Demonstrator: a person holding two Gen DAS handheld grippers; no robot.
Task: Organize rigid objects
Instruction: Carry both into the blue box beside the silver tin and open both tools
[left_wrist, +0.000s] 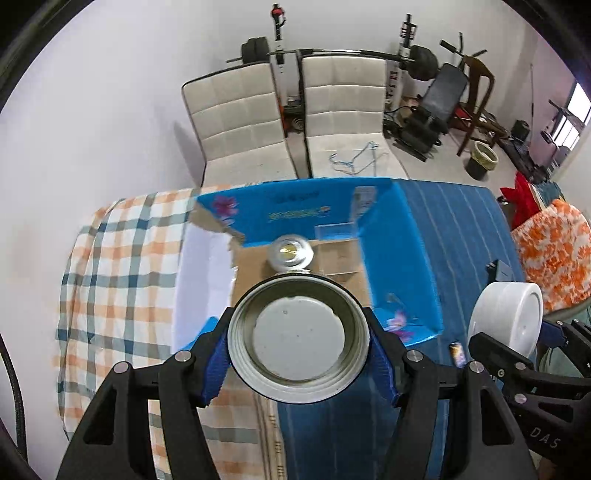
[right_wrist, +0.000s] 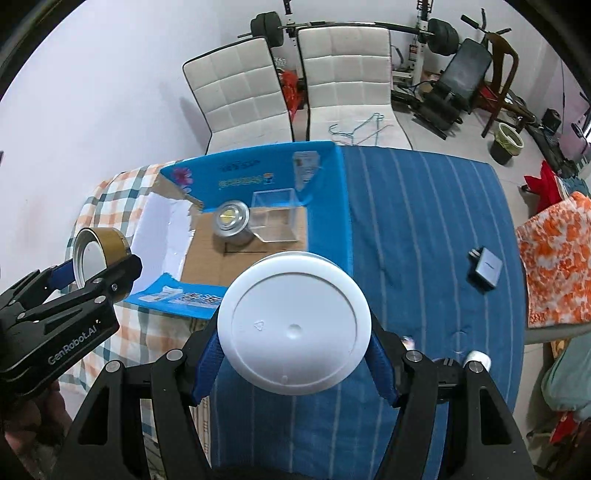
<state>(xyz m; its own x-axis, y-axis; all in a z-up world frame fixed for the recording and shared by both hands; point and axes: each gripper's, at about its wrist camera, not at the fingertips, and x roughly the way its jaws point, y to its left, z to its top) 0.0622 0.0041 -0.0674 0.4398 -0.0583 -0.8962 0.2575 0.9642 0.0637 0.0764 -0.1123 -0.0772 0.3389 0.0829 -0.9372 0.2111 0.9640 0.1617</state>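
We hold a round metal tin (left_wrist: 298, 340) in our left gripper (left_wrist: 299, 354), its blue fingers (left_wrist: 216, 363) pressed against both sides so the tin's open mouth faces the camera; from the right wrist view its side shows a gold band (right_wrist: 99, 246). The tin hangs above the near edge of the blue cardboard box (left_wrist: 402, 266), which lies open on the table with its flaps spread.

Our right gripper (right_wrist: 295, 354) clamps a white plastic container (right_wrist: 293, 325), its flat round base turned toward the lens and the blue fingers (right_wrist: 208, 363) closed on its sides. It hovers over the blue striped cloth (right_wrist: 417, 229), just near of the box's near flap.

Inside the box, on the brown cardboard floor, stands a silver can (right_wrist: 232, 218) with a yellowish top, and touching it on the right sits a clear plastic box (right_wrist: 275, 216).

To the left of the blue box the table carries a checked orange-and-blue cloth (left_wrist: 122, 266). On the striped cloth, well to the right of the box, lies a grey charger (right_wrist: 485, 267). A small white cap-like piece (right_wrist: 478, 359) sits near our right gripper. Two white padded chairs (right_wrist: 347, 81) stand at the far side of the table.
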